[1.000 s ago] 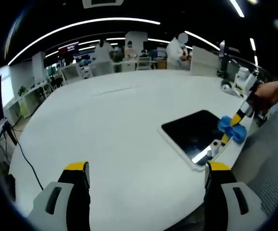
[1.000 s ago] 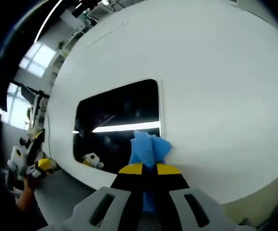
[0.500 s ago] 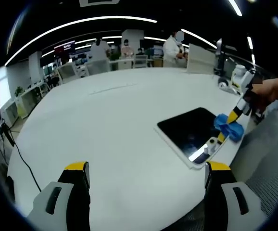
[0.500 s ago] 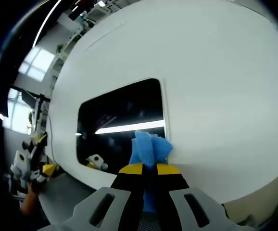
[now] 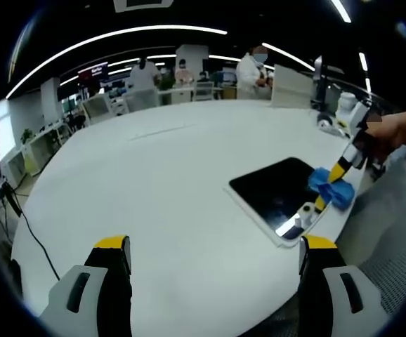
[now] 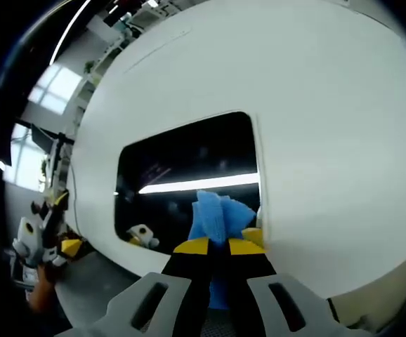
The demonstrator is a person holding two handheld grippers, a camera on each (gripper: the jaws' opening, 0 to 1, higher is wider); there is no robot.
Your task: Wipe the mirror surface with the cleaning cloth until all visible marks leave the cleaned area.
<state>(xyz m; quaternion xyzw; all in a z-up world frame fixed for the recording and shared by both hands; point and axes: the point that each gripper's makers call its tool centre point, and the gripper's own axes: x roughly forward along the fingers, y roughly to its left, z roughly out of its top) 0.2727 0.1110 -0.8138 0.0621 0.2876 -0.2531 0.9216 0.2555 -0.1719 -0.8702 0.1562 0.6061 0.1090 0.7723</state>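
A rectangular mirror (image 5: pixel 273 193) with a white frame lies flat on the round white table (image 5: pixel 154 182), near its right edge; its dark glass reflects ceiling lights. My right gripper (image 6: pixel 217 247) is shut on a blue cleaning cloth (image 6: pixel 219 214), and the cloth rests on the mirror (image 6: pixel 182 175) near its right border. In the left gripper view the same right gripper (image 5: pixel 327 191), held by a hand, presses the blue cloth (image 5: pixel 329 188) on the mirror's right end. My left gripper (image 5: pixel 213 249) hangs open over the table's near edge, holding nothing.
Desks, chairs and several people (image 5: pixel 253 70) stand behind the far side of the table. A small white device (image 5: pixel 325 121) lies near the table's right rim. A cable (image 5: pixel 34 232) hangs off the table's left side.
The cloth in my right gripper has slid a little inward from the mirror's right border onto the glass. The left gripper stays open in the same place.
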